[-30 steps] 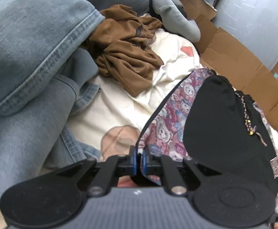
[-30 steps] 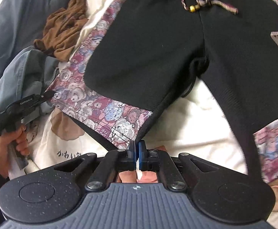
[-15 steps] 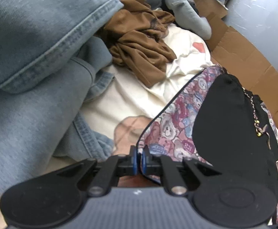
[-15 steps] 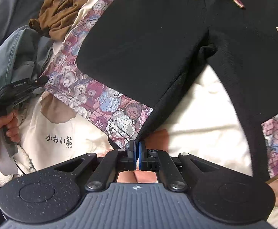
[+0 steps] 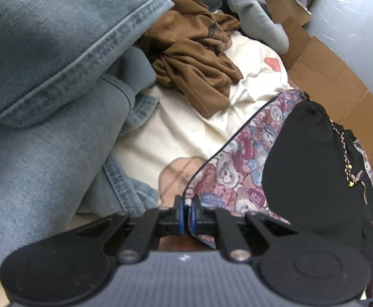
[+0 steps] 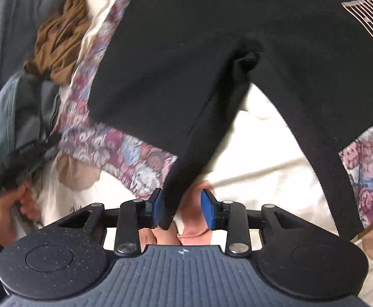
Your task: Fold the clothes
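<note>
Far left in the left wrist view, denim (image 5: pixel 58 64) lies in thick stiff folds with stitched hems; beside it a brown top (image 5: pixel 196 61) sits crumpled, thin and limp, on the cream sheet (image 5: pixel 176 133). Next comes the left gripper (image 5: pixel 185 211), its blue pads together and clamped on the patterned corner of the shorts (image 5: pixel 314 174). The shorts are spread flat on the sheet, black knit in the middle with woven bear-print panels along the sides and hems, a beaded drawstring (image 5: pixel 347 168) at the waist. They look light, soft and floppy, so they should sag from any single hold; hem corners and waistband ends seem the best places to take them, the print panel being a little firmer than the knit. In the right wrist view the right gripper (image 6: pixel 181 208) has its jaws opening, the black inner leg edge between them, resting against the left pad, no longer pinched. Cardboard (image 5: pixel 340 87) lines the far right edge.
</note>
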The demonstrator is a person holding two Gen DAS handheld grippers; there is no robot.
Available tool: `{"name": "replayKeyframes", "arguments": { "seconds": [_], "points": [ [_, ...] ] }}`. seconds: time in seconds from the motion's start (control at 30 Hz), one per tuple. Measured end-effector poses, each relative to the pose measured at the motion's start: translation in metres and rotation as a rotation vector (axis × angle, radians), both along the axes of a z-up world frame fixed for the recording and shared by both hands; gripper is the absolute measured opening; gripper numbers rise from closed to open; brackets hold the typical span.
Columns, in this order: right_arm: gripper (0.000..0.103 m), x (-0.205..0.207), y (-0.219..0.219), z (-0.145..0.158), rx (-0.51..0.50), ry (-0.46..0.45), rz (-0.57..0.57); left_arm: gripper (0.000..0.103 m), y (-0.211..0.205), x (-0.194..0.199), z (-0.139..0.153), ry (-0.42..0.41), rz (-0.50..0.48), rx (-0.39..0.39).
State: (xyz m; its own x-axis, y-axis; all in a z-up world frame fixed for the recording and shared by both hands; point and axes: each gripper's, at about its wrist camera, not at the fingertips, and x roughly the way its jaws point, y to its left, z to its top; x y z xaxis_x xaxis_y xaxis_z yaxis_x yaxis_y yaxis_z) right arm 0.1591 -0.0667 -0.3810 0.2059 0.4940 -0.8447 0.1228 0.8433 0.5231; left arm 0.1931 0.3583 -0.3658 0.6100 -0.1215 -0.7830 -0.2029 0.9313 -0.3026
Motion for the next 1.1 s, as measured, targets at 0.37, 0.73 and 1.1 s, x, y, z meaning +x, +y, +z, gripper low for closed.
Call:
{"name": "replayKeyframes", "arguments": {
  "seconds": [0.37, 0.73, 1.1],
  "points": [
    [0.04, 0.005, -0.019, -0.035, 0.197, 0.077, -0.255, 0.006, 0.007, 0.006, 0.007, -0.002, 0.007, -0.011],
    [0.0, 0.001, -0.016, -0.05, 0.201, 0.119, -0.235, 0.006, 0.006, 0.007, 0.006, 0.002, 0.004, -0.008],
    [0.0, 0.0, -0.003, -0.042, 0.101, 0.083, -0.079, 0.006, 0.007, 0.008, 0.006, 0.016, 0.023, -0.016]
  ]
}}
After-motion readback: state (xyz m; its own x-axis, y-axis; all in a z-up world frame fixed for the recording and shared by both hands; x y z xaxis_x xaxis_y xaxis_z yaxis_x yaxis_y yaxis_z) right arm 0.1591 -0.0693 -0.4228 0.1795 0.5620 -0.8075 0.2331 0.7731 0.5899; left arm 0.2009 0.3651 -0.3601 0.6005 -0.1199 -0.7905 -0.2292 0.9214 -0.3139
